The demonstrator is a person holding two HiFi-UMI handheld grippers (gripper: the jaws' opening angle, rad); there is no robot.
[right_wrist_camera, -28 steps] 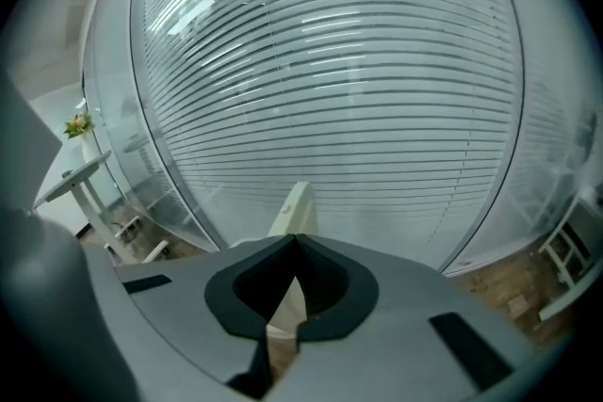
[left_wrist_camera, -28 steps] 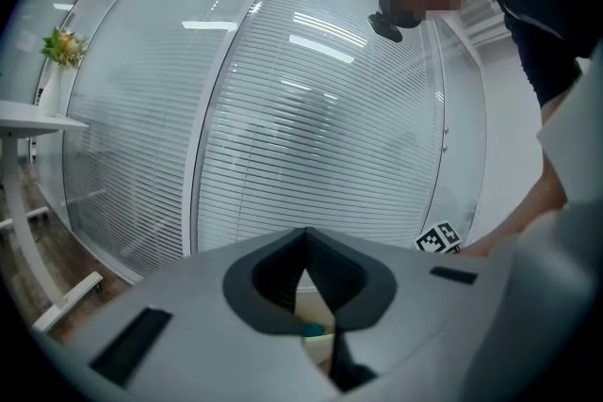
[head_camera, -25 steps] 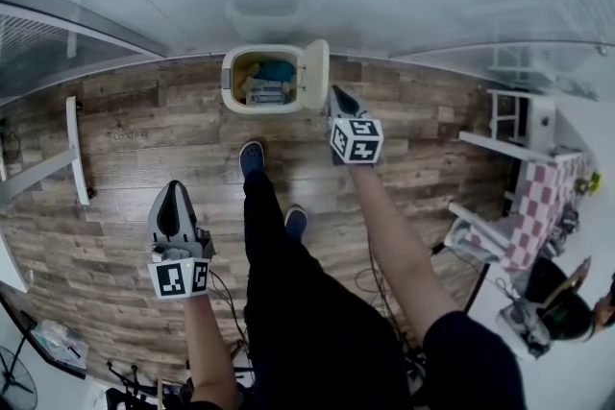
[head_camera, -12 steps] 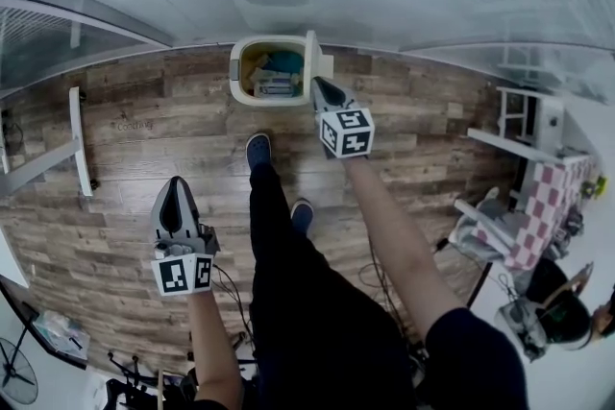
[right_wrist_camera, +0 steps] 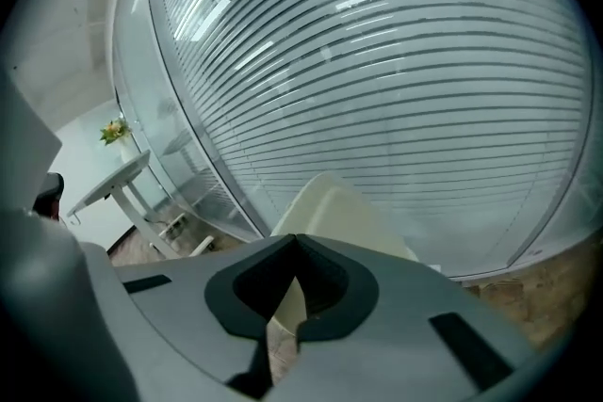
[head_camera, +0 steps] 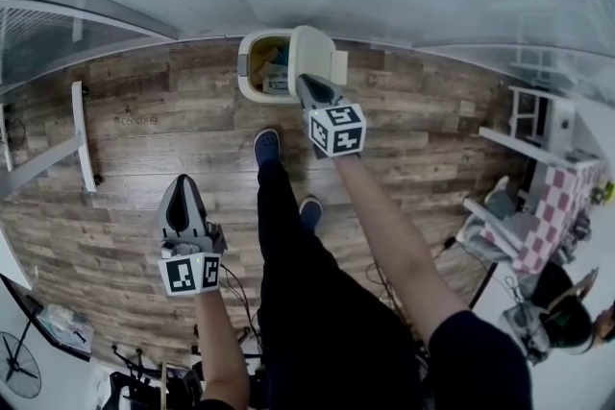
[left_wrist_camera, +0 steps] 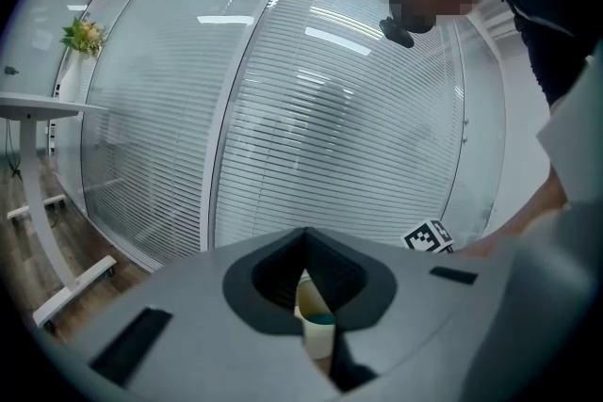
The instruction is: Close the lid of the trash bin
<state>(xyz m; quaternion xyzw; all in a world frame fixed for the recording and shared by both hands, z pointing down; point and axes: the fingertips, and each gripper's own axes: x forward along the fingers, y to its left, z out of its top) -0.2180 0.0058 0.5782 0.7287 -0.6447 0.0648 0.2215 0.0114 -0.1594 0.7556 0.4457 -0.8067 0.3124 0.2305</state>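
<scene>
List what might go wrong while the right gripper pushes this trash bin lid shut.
The right gripper, jaws together, seems to bear on the half-raised lid with only its narrow tip; it may slip off. Rubbish sits high in the trash bin and might keep the lid from seating. The bin stands free on the wooden floor and may slide under the push.

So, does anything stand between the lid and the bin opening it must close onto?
Nothing visible does. The lid stands tilted over the trash bin, and the rubbish inside seems to lie below the rim. The right gripper is at the lid's near edge.
</scene>
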